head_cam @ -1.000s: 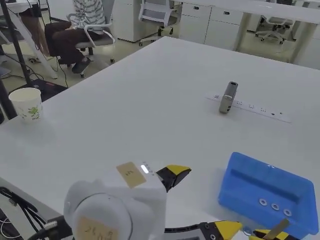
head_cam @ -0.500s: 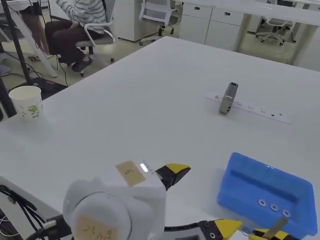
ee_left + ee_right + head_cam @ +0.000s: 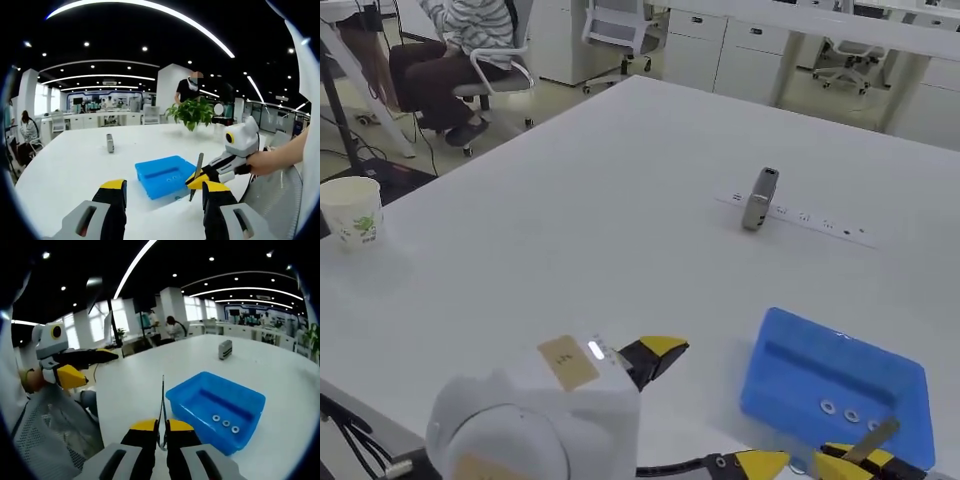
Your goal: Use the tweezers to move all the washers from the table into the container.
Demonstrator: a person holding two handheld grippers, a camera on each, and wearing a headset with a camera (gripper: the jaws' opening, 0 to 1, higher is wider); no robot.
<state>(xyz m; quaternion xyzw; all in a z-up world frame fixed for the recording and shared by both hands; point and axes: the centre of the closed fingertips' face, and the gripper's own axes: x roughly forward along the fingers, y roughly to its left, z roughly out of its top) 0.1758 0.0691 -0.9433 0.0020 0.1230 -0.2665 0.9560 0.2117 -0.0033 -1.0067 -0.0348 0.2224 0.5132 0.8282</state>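
Though your headset has tipped and the whole head view has slid with it, little on the surface (image 3: 620, 220) has really moved. The three washers (image 3: 850, 414) lie in the same row inside the blue container (image 3: 800, 360), lower right of the frame. Your right tongs (image 3: 161, 426) stay pressed on the tweezers (image 3: 872, 438), whose bare-looking tips hang by the container's near rim. Your left tongs (image 3: 164, 185) are spread, carrying nothing. I judge a drop finished; scan for washers left outside.
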